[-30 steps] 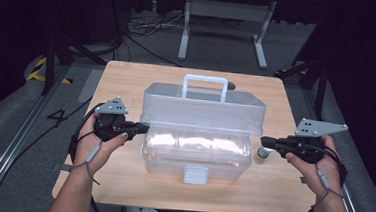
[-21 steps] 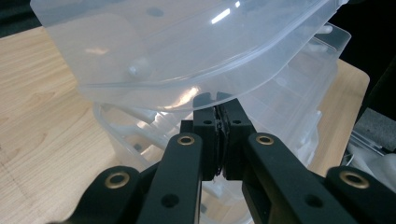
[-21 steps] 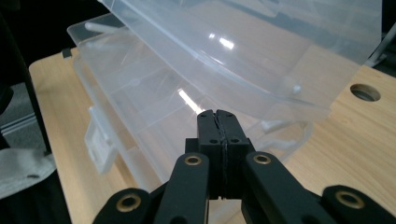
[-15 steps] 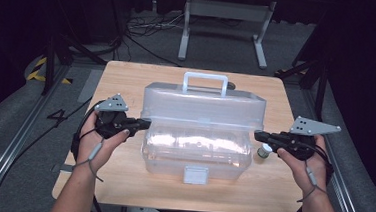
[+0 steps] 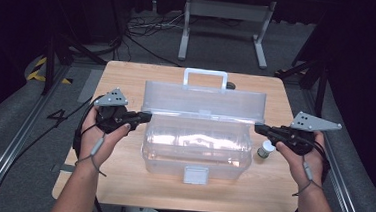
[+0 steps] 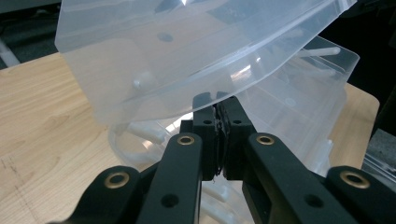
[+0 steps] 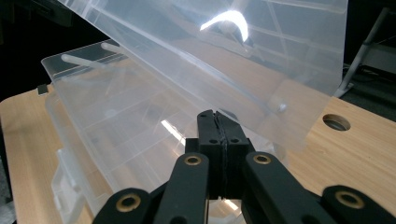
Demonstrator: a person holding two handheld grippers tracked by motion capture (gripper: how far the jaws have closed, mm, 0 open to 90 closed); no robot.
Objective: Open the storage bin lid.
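A clear plastic toolbox [image 5: 195, 149] stands in the middle of the wooden table [image 5: 120, 186]. Its lid [image 5: 204, 99] is tilted up, with the handle [image 5: 205, 77] at the far side and a white latch [image 5: 195, 174] at the front. My left gripper [image 5: 147, 117] is shut, tips at the box's left end; in the left gripper view the left gripper [image 6: 219, 105] sits just under the edge of the raised lid [image 6: 187, 56]. My right gripper [image 5: 257, 128] is shut at the right end, and in its own view the right gripper [image 7: 216, 116] lies below the lid [image 7: 233, 46], over the tray [image 7: 116, 121].
A small white-capped jar [image 5: 265, 150] stands on the table right of the box, under my right gripper. A round hole [image 7: 336, 122] is in the tabletop. Metal stand legs [image 5: 221, 33] and cables lie on the floor beyond the table.
My right gripper has edged left to the box's right end. The left gripper has stayed about where it was.
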